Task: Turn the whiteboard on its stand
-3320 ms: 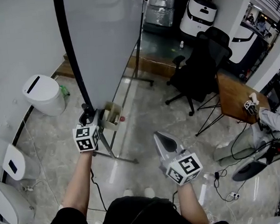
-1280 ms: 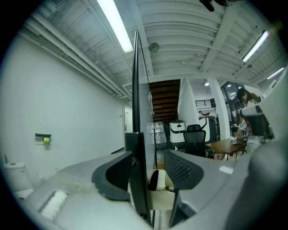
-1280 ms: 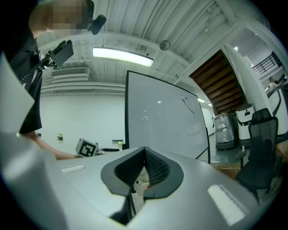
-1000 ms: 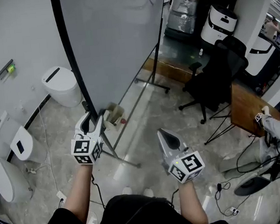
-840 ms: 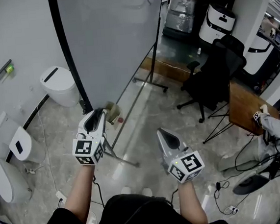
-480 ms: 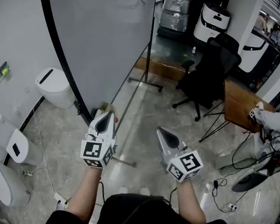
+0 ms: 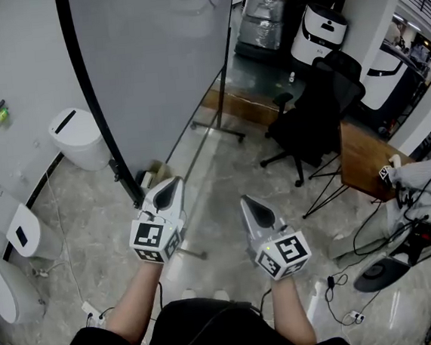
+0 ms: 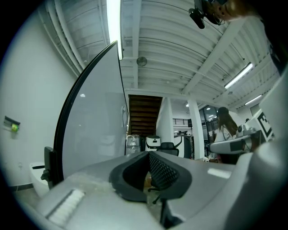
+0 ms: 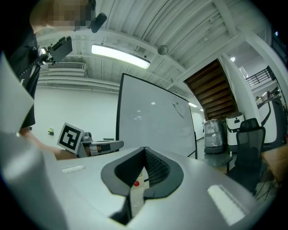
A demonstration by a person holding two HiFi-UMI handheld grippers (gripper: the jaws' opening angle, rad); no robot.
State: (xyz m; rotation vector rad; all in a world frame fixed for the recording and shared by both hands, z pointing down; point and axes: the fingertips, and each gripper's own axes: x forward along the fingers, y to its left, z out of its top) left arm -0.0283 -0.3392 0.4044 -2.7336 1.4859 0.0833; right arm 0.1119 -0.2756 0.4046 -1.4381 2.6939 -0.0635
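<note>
The whiteboard (image 7: 155,60) stands upright on its wheeled stand (image 7: 219,126), grey face toward me, black frame edge (image 7: 92,111) at its left. It also shows in the left gripper view as the whiteboard (image 8: 92,130) and in the right gripper view as the whiteboard (image 9: 153,119). My left gripper (image 7: 170,189) is shut and holds nothing, a short way in front of the frame's lower corner, apart from it. My right gripper (image 7: 255,206) is shut and empty, further right over the floor.
A white bin (image 7: 76,140) stands by the left wall. White units (image 7: 13,233) line the wall lower left. A black office chair (image 7: 309,117) and a wooden table (image 7: 362,161) are at the right. Cables (image 7: 376,266) lie on the floor lower right.
My left gripper has let go of the whiteboard's black frame, shut, and drawn back to the right. The right gripper has barely moved.
</note>
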